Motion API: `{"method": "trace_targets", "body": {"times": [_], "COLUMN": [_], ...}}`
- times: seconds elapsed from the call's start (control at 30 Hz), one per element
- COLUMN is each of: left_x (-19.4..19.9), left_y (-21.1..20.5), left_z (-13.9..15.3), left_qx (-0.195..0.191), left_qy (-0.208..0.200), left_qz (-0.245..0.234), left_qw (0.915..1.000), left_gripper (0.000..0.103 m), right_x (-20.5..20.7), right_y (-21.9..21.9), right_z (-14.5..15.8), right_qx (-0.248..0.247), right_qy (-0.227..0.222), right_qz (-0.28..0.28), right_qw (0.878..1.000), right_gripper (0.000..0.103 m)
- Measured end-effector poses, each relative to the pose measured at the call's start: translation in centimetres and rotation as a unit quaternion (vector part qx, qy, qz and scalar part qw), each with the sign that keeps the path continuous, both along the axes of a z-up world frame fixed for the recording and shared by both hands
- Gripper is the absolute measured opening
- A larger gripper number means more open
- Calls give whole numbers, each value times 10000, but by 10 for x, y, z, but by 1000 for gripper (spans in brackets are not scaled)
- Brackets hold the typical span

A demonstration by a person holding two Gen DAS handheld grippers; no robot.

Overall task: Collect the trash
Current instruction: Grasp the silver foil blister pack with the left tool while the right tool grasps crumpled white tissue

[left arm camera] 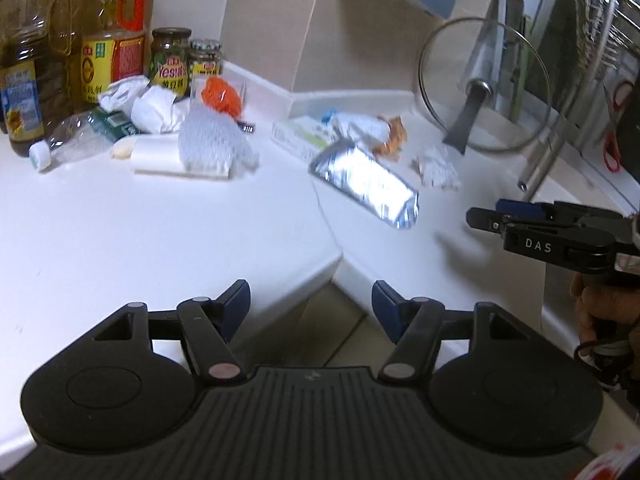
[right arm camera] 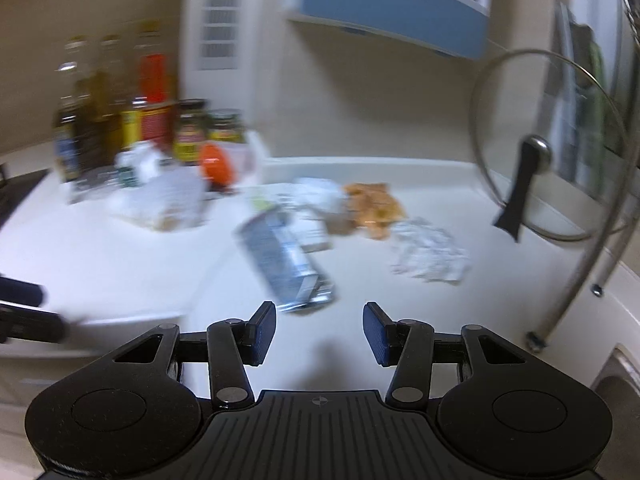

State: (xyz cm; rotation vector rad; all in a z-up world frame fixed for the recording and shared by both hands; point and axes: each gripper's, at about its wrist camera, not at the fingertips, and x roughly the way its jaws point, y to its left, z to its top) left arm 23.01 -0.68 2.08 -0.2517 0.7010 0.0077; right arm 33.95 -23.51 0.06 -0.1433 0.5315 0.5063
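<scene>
Trash lies scattered on the white counter (left arm camera: 120, 240). A silver foil wrapper (left arm camera: 366, 184) (right arm camera: 286, 258) lies in the middle, with an orange snack wrapper (left arm camera: 394, 138) (right arm camera: 374, 208) and a crumpled white paper (left arm camera: 436, 168) (right arm camera: 430, 254) behind it. Farther left are an empty plastic bottle (left arm camera: 76, 140), crumpled tissue (left arm camera: 136, 100), a clear plastic tray (left arm camera: 212, 144) and an orange net (left arm camera: 222, 96). My left gripper (left arm camera: 310, 304) hangs open over the counter's front corner, holding nothing. The right gripper (right arm camera: 320, 330) (left arm camera: 484, 216) is open and empty too, just short of the foil wrapper.
Oil bottles (left arm camera: 28, 72) and jars (left arm camera: 170, 60) stand at the back left. A glass pot lid (left arm camera: 480, 84) leans against the right wall beside a metal rack pole (left arm camera: 560, 128). A blue cabinet (right arm camera: 392, 8) hangs above. A white-green box (left arm camera: 304, 138) lies by the wrappers.
</scene>
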Motion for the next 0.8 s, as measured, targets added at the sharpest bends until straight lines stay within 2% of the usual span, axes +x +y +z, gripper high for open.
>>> {"method": "trace_targets", "body": {"times": [0.03,0.07,0.13,0.3,0.37,0.6,0.63,0.7,0.73,0.8], "left_x": [8,16,33,79,97,150,155,163,166,171], "left_y": [0,-2,-5,-15,-21,-42,-44,-46,-47,-47], "left_z": [2,3,4,7,5,-8,-10,-13,-14,-16], "left_qx": [-18,-27,-45,-98,-158,-180,-173,-154,-158,-164], "left_qy": [-18,-29,-40,-69,-67,91,116,158,184,232], "left_qz": [26,62,138,391,492,724,768,855,891,969], "left_qw": [10000,10000,9999,9992,9986,9972,9968,9961,9957,9949], "left_gripper": [68,70,71,74,79,81,81,82,82,83], "right_x": [11,23,44,104,124,169,175,183,185,181], "right_y": [-3,-7,-14,-21,-21,-16,-16,-16,-17,-21], "right_z": [0,-1,-1,-9,-15,-40,-44,-51,-53,-50], "right_qx": [-36,-93,-128,-268,-369,-599,-654,-765,-806,-664], "right_qy": [-33,-58,-150,-118,-79,5,31,167,222,275], "right_qz": [-47,-87,-130,-69,98,650,690,773,759,837], "right_qw": [10000,9999,9997,9995,9992,9961,9955,9939,9936,9939], "right_gripper": [54,68,82,82,82,81,77,47,28,22]}}
